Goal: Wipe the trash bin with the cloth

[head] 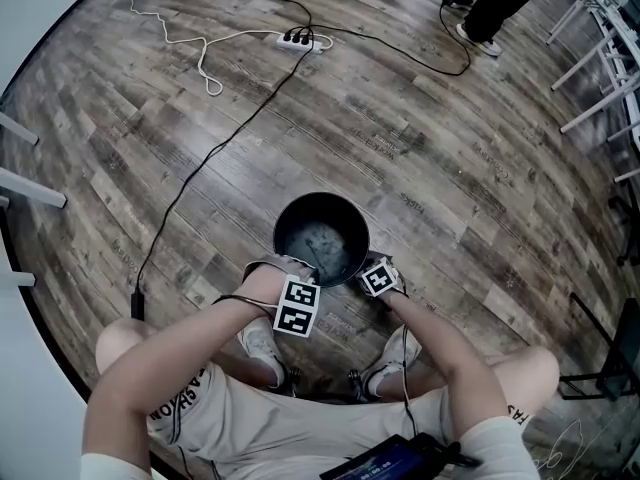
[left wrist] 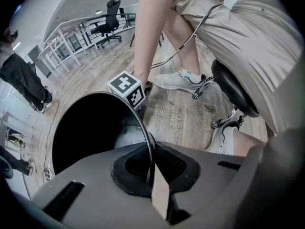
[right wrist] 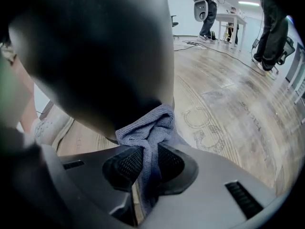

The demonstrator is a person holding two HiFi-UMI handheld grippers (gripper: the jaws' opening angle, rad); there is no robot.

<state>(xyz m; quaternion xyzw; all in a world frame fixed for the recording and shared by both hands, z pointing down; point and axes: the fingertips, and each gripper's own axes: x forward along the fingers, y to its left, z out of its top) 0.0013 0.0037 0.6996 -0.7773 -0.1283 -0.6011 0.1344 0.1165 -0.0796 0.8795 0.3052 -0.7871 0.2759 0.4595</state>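
Your left gripper (left wrist: 151, 168) clamps its fingers on the round black trash bin (left wrist: 86, 128) rim. Your right gripper (right wrist: 145, 168) pinches a blue-grey cloth (right wrist: 150, 125) against the bin.

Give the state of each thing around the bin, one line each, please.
trash bin, upright on the floor, no lid, rim clamped by the left gripper.
cloth, bunched, pinched in the right gripper, against the bin's outer wall.
left gripper, shut on the bin's rim.
right gripper, shut on the cloth.
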